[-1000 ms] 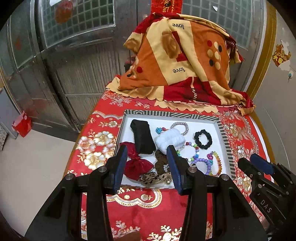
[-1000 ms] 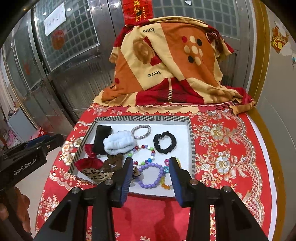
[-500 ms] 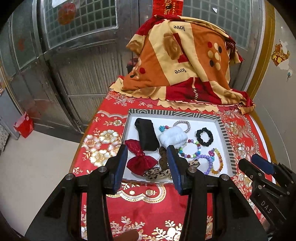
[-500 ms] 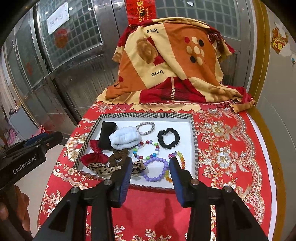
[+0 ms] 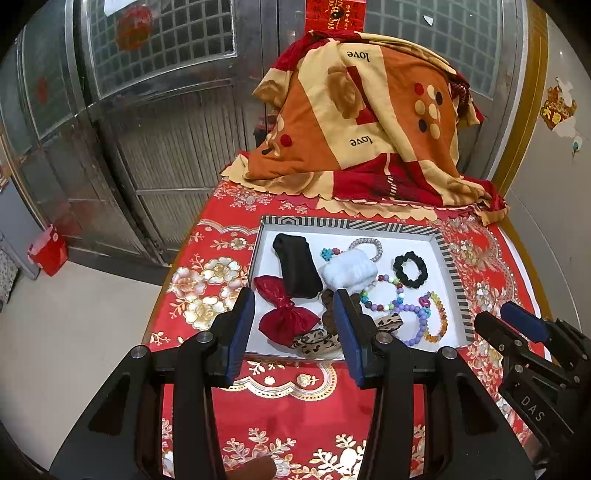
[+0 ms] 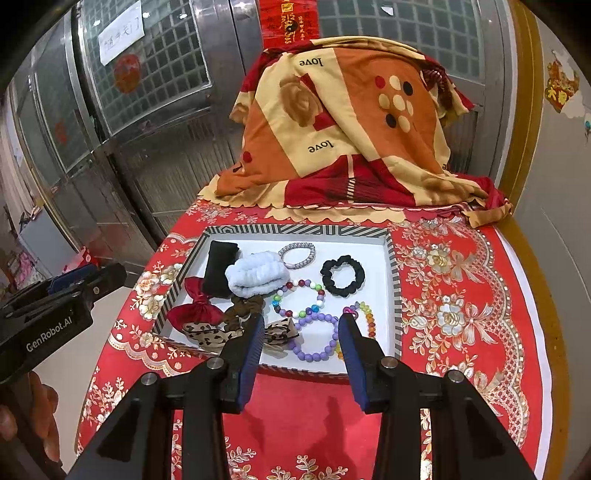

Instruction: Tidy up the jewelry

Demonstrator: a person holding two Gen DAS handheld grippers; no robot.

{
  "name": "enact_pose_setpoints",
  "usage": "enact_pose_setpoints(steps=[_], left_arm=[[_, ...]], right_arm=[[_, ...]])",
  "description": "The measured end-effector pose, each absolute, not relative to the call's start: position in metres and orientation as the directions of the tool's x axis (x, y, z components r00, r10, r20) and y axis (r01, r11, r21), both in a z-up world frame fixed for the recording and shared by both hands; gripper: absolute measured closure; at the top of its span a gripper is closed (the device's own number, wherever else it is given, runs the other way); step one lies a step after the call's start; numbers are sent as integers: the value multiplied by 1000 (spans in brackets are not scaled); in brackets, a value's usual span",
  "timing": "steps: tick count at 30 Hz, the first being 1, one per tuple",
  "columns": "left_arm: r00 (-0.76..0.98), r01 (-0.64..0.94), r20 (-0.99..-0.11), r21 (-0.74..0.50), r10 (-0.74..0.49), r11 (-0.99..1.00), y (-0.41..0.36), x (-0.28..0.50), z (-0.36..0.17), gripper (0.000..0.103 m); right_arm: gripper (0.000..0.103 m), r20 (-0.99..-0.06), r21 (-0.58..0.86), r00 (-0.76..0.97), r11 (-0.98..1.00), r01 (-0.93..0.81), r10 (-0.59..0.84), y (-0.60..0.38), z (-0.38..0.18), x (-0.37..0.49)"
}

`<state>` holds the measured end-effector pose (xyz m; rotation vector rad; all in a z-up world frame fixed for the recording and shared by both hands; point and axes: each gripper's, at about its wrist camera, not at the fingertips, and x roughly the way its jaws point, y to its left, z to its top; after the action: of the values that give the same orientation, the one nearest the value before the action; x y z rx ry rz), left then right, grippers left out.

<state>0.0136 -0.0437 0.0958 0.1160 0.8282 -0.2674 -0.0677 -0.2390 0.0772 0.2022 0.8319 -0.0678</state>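
While both my left gripper [image 5: 293, 328] and right gripper [image 6: 301, 345] hang wide and empty short of the tray [image 6: 295, 232], I should single out the purple bead bracelet [image 6: 314, 338], lowering squarely over one strand.

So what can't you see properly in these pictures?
- Whatever is under the blanket: covered in both views.
- Leopard bow: right wrist view, partly behind the right gripper.
- Brown scrunchie: left wrist view, partly behind the left gripper.
- Paper note on the door: writing too blurred.
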Motion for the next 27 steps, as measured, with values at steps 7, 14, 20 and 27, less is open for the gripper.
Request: enact_pose_setpoints(steps=[7,14,20,27], left_arm=[[645,278,-740,-3,-189,960,-44,13,96,60],[645,284,-740,0,-191,959,-42,11,95,60],[644,286,-741,2,-191,958,-44,11,95,60],[639,287,-745,0,-191,958,-40,10,91,60]], right_arm=[[63,-741,148,672,979,142,15,-239,78,-67],[63,-743,149,669,979,143,15,-239,78,-66],[63,-747,153,665,978,145,18,-241,75,-70],[63,-748,158,663,977,144,24,-241,75,-69]])
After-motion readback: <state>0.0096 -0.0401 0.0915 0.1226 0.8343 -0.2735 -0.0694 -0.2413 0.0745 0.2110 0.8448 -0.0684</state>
